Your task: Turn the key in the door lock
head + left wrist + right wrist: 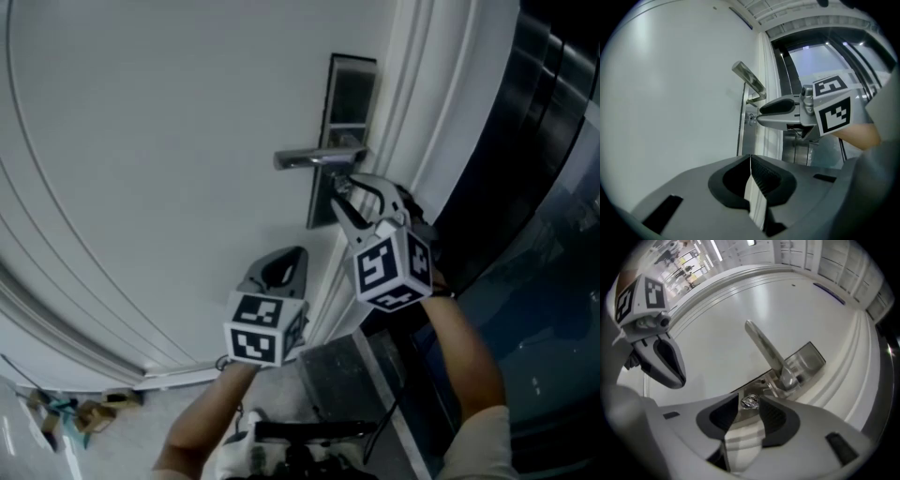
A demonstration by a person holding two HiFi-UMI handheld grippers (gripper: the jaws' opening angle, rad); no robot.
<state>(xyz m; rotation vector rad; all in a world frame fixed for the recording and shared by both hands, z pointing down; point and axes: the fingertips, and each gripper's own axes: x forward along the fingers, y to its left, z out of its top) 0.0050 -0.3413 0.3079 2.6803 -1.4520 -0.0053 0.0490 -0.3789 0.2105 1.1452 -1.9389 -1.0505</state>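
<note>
The white door (169,159) carries a steel lock plate (349,94) with a lever handle (314,157) pointing left. Just below the lever, my right gripper (345,190) reaches the plate. In the right gripper view the small silver key (749,401) sits in the lock under the lever handle (766,350), and the right gripper (748,405) is shut on its head. My left gripper (292,255) hangs lower and to the left, apart from the door, shut with nothing in it. The left gripper view shows the left gripper (750,157) and the key (751,119) at the tips of the right gripper (759,115).
The white moulded door frame (403,112) runs right of the lock plate. A dark glass panel (525,187) stands beyond it. A metal threshold (347,384) lies under my arms, and scraps of litter (75,412) lie on the floor at the lower left.
</note>
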